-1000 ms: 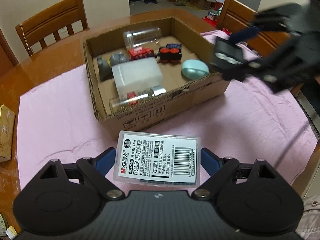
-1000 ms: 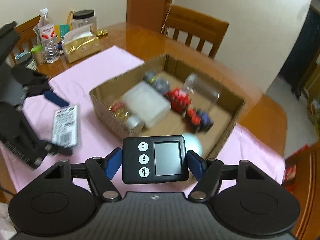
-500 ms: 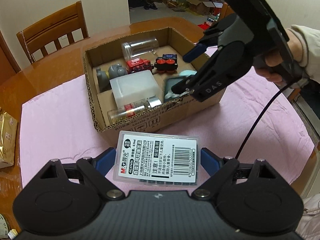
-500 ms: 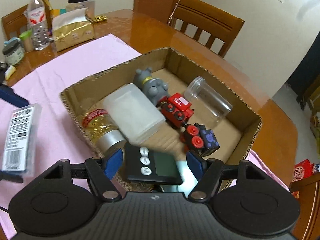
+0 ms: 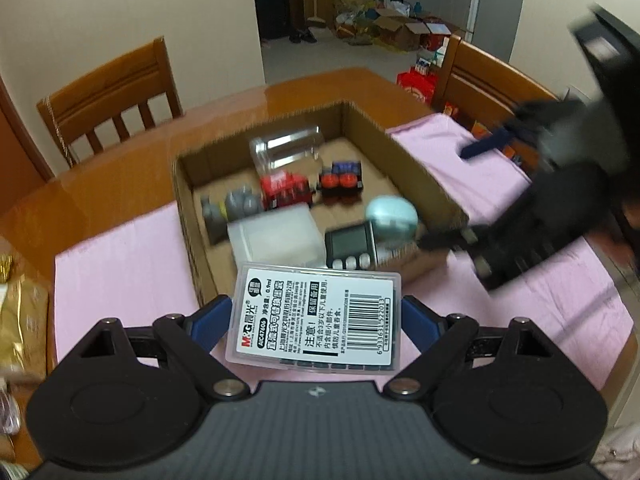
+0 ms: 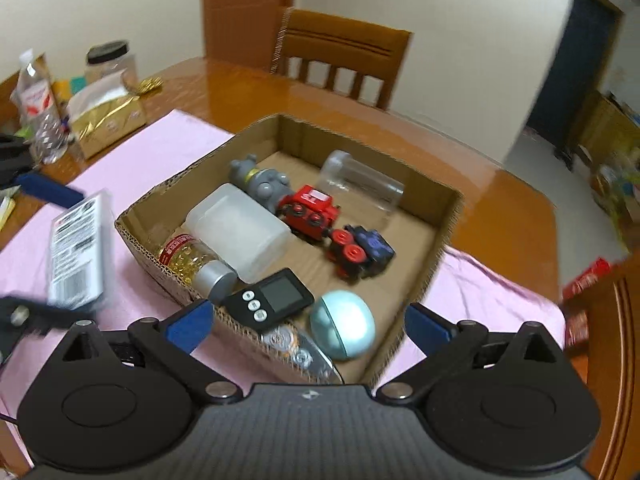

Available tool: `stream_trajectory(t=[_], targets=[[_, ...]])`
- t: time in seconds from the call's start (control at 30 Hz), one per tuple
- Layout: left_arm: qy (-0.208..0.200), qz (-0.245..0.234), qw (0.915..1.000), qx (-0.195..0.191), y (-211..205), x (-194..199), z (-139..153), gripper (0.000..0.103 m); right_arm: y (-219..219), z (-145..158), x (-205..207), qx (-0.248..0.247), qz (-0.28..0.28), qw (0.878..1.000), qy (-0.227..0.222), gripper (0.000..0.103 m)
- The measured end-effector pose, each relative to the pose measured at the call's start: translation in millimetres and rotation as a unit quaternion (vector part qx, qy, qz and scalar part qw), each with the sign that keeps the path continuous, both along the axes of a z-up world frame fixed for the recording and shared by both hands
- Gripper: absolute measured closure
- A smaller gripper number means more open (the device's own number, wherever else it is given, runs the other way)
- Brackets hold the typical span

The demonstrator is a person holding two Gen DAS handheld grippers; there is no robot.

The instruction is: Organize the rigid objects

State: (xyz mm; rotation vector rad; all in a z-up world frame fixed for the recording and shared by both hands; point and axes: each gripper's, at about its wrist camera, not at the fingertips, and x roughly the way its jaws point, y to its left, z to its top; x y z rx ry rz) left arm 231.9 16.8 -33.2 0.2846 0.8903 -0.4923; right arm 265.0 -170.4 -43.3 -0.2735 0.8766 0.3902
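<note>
Right gripper [image 6: 306, 322]: fingers wide apart, having just opened; nothing between them. The black timer [image 6: 269, 298] lies loose in the cardboard box [image 6: 436, 248], at the near wall, tilted, screen up, clear of both blue finger pads. Just beside it on the right sits a pale teal egg-shaped case [image 6: 343, 325]. A shiny foil item lies under or against the timer's near edge; what it is cannot be told.

Other box contents, seen from the right wrist: a bottle of yellow capsules [image 6: 192, 258] with a silver cap along the left wall, a frosted white container [image 6: 238, 230] touching it, a grey toy figure [image 6: 260, 180] behind, a red toy engine [image 6: 310, 212], a dark blue toy car with red wheels [image 6: 360, 250], and a clear jar [image 6: 360, 184] on its side near the far wall.

Left gripper [image 5: 316, 318]: fingers clamped on the two short ends of a flat clear plastic case [image 5: 314, 318], label and barcode facing up. The case hangs in front of the box's near wall, above the pink cloth [image 5: 120, 264].

The box rests on the cloth, which covers part of the wooden surface [image 5: 100, 176]. Left-wrist view is blurred on the right, where the right gripper shows as a dark smear beside the box.
</note>
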Motion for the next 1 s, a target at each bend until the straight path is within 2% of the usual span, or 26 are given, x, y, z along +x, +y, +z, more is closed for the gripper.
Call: stream_trajectory(t=[0.23,0.53,0.63,0.8,1.0], targets=[[-0.022,-0.034,0.9992,-0.007,-42.0,39.3,3.9,0.014,-15.7,-4.9,-32.4,0.032,-0.064,0.997,0.014,0.000],[0.002,-0.064,0.9979,0.003,-95.3,80.9,-34.8,0.014,-32.7,-9.6,-52.1,0.040,-0.106,0.993,0.023,0.000],[0.002,-0.059,0.9982,0.007,-98.2,87.2,-44.4,0.013,-36.9,-11.5,-54.6,0.035,-0.117,0.992,0.025,0.000],[0.012,-0.030,0.9993,-0.019,-86.6,96.5,-46.5,0.009,-42.2,-12.3,-54.1,0.041,-0.127,0.991,0.030,0.000],[-0.036,-0.002,0.9989,-0.029,-68.5,85.2,-20.3,0.008,-39.4,-8.6,-51.8,0.041,-0.121,0.991,0.027,0.000]])
